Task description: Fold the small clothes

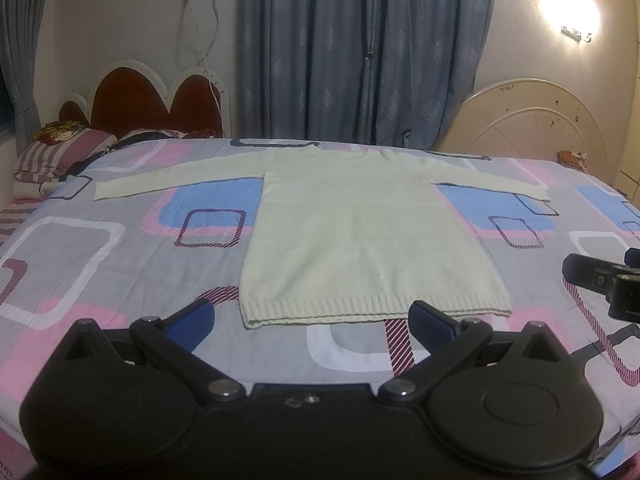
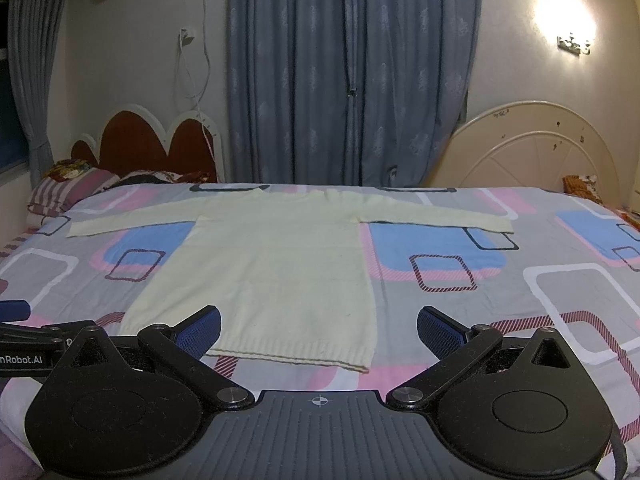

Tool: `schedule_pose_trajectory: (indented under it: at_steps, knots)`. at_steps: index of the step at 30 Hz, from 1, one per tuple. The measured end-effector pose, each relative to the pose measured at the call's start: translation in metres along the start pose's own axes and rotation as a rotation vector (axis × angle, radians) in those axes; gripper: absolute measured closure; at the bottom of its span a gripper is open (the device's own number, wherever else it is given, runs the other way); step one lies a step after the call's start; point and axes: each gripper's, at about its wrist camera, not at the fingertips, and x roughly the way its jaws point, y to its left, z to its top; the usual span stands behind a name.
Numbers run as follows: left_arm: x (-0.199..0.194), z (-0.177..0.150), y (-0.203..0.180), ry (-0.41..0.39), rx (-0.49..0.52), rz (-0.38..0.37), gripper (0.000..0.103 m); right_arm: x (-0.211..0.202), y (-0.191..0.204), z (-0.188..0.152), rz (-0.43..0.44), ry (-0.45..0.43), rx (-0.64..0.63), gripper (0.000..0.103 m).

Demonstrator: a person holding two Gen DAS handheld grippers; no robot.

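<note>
The cream sweater [image 1: 368, 232] lies flat on the bed [image 1: 100, 264], sleeves spread wide ready for folding, while the left gripper [image 1: 312, 316] and right gripper [image 2: 320, 326] hover near its hem, fingers apart and empty.

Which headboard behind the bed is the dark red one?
The scalloped headboard on the left, with red panels inside white trim. The arched headboard on the right is plain cream all over.

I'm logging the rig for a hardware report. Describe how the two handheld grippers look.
Both are matte black: the left gripper and right gripper each have two round hinge housings, silver pivot bolts and angled link arms ending in blue textured fingers. The right one has a ribbed grey deck with a crosshair mark.
</note>
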Motion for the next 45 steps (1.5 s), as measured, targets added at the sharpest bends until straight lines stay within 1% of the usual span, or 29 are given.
schedule_pose_trajectory:
  at_steps: [4, 7, 9, 12, 13, 14, 16, 18, 21, 22, 23, 25, 26, 27, 29, 30, 31, 33, 35, 36, 38, 40, 41, 42, 43, 45]
  knots:
    - [0.000, 0.000, 0.001, 0.000, 0.000, 0.003, 0.000, 0.001, 0.001, 0.000, -0.005, -0.002, 0.001, 0.000]
    - [0.002, 0.000, 0.001, 0.010, 0.000, 0.021, 0.000, 0.000, 0.000, -0.001, -0.005, 0.000, 0.009, 0.000]
    - [0.003, 0.001, 0.002, 0.011, -0.012, 0.029, 0.000, 0.001, -0.001, -0.002, -0.008, 0.004, 0.011, 0.000]
    - [0.008, 0.004, 0.003, 0.021, -0.035, 0.020, 0.000, 0.002, -0.004, -0.003, -0.015, 0.009, 0.016, 0.000]
    - [0.011, 0.005, 0.002, 0.022, -0.036, 0.037, 0.000, 0.003, -0.006, -0.003, -0.018, 0.012, 0.019, 0.000]
    - [0.012, 0.006, 0.001, 0.021, -0.031, 0.039, 0.000, 0.003, -0.009, -0.003, -0.021, 0.012, 0.022, 0.000]
    - [0.016, 0.008, -0.003, 0.009, -0.016, 0.012, 0.000, 0.004, -0.013, -0.001, -0.030, 0.010, 0.024, 0.000]
    - [0.019, 0.011, -0.005, -0.014, -0.032, -0.011, 0.000, 0.006, -0.018, 0.000, -0.039, 0.010, 0.028, 0.000]
    - [0.026, 0.018, -0.013, -0.043, -0.013, -0.017, 0.000, 0.012, -0.029, 0.003, -0.054, 0.017, 0.048, 0.000]
    - [0.030, 0.020, -0.015, -0.040, -0.006, -0.023, 0.000, 0.015, -0.035, 0.004, -0.061, 0.023, 0.057, 0.000]
    - [0.035, 0.023, -0.016, -0.027, -0.004, -0.044, 0.000, 0.018, -0.039, 0.005, -0.063, 0.028, 0.064, 0.000]
    - [0.049, 0.029, -0.018, 0.009, -0.006, -0.115, 0.000, 0.027, -0.049, 0.008, -0.067, 0.039, 0.082, 0.000]
    - [0.054, 0.032, -0.020, 0.014, -0.005, -0.124, 0.000, 0.031, -0.054, 0.010, -0.064, 0.041, 0.091, 0.000]
    - [0.060, 0.034, -0.022, 0.013, -0.002, -0.111, 0.000, 0.036, -0.059, 0.013, -0.065, 0.041, 0.098, 0.000]
    - [0.075, 0.042, -0.026, 0.002, 0.015, -0.051, 0.000, 0.047, -0.069, 0.018, -0.073, 0.030, 0.110, 0.000]
    - [0.084, 0.046, -0.026, 0.005, 0.020, -0.040, 0.002, 0.054, -0.075, 0.021, -0.082, 0.024, 0.118, 0.000]
    - [0.094, 0.051, -0.025, 0.010, 0.020, -0.046, 0.002, 0.061, -0.081, 0.025, -0.099, 0.014, 0.124, 0.000]
    - [0.114, 0.062, -0.024, 0.002, 0.008, -0.069, 0.006, 0.078, -0.094, 0.033, -0.120, 0.001, 0.124, 0.000]
    - [0.137, 0.075, -0.025, 0.001, 0.008, -0.065, 0.016, 0.098, -0.108, 0.043, -0.138, -0.003, 0.121, 0.000]
    - [0.148, 0.081, -0.026, -0.004, 0.016, -0.063, 0.020, 0.110, -0.117, 0.048, -0.146, -0.006, 0.125, 0.001]
    - [0.176, 0.095, -0.030, -0.008, 0.036, -0.038, 0.022, 0.135, -0.137, 0.059, -0.160, -0.014, 0.138, 0.001]
    - [0.203, 0.107, -0.035, -0.002, 0.032, -0.035, 0.023, 0.162, -0.156, 0.069, -0.179, -0.025, 0.142, 0.001]
    - [0.218, 0.113, -0.037, -0.001, 0.026, -0.039, 0.024, 0.179, -0.168, 0.075, -0.187, -0.029, 0.148, 0.005]
    - [0.232, 0.120, -0.041, 0.001, 0.025, -0.037, 0.024, 0.194, -0.180, 0.080, -0.192, -0.024, 0.156, 0.025]
    - [0.243, 0.123, -0.042, 0.002, 0.028, -0.035, 0.025, 0.211, -0.193, 0.084, -0.203, -0.012, 0.171, 0.034]
    - [0.271, 0.133, -0.050, 0.000, 0.054, -0.019, 0.028, 0.245, -0.222, 0.092, -0.211, -0.003, 0.210, 0.034]
